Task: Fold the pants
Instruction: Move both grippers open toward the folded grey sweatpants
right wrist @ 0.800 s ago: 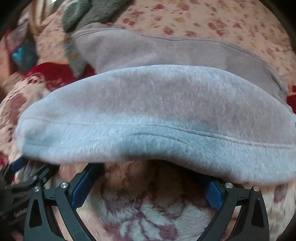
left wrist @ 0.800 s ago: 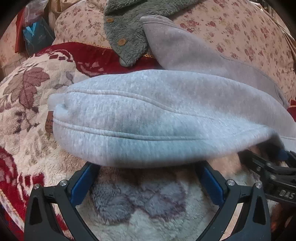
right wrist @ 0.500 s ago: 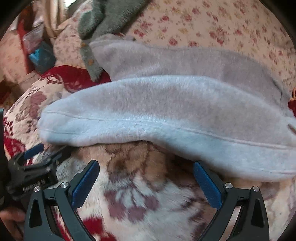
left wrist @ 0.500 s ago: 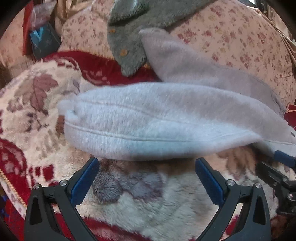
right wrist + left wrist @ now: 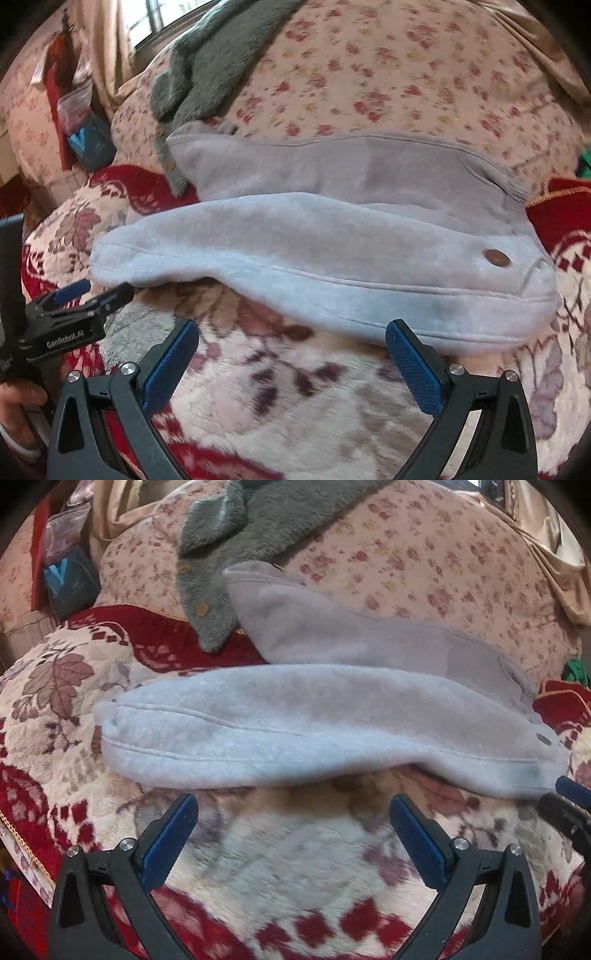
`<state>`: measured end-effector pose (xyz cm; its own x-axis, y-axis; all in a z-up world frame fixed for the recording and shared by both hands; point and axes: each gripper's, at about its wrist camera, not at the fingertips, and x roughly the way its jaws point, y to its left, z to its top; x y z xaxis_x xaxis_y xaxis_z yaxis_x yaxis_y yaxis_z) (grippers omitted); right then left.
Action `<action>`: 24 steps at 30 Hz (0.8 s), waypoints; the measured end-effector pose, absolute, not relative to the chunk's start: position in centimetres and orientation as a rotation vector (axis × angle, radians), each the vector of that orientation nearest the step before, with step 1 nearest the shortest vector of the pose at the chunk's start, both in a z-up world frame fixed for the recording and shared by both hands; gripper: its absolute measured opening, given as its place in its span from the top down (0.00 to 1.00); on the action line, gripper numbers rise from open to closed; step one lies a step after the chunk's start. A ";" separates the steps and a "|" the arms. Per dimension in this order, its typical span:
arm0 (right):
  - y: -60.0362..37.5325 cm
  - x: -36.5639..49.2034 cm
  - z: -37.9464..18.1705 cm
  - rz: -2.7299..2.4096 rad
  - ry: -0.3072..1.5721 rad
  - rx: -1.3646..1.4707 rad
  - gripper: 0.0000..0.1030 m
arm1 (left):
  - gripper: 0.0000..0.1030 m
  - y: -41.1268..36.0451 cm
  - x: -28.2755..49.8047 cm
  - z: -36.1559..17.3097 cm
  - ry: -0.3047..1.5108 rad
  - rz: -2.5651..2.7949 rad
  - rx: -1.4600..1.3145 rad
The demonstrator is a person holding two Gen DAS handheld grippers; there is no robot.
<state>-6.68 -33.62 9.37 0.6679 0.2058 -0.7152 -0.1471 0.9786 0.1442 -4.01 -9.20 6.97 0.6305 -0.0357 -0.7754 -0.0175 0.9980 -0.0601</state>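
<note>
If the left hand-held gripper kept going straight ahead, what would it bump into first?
Probably the flowery blanket, since the left hand-held gripper tilts downward with open, empty jaws. The near edge of the grey pants lies just beyond; depth is hard to judge.

Folded pants (image 5: 303, 734) lying across blanket (image 5: 280, 867), jacket (image 5: 236, 535) behind on cushion (image 5: 424, 554), both grippers in front.

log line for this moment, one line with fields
task: fold pants | left gripper: open, empty | right gripper: open, empty | light grey fleece pants: folded over, lying on floral plush blanket, just ahead of both grippers
</note>
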 end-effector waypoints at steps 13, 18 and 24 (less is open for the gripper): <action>-38.4 -8.3 9.8 0.158 0.797 0.125 0.00 | 0.00 -12.6 -5.2 6.5 0.855 -0.051 -0.016; -40.0 -8.4 9.5 0.142 0.819 0.157 0.00 | 0.00 -13.3 -5.2 6.8 0.851 -0.038 -0.011; -42.1 -8.5 8.9 0.112 0.832 0.185 0.00 | 0.00 -13.2 -5.5 7.3 0.826 -0.025 -0.034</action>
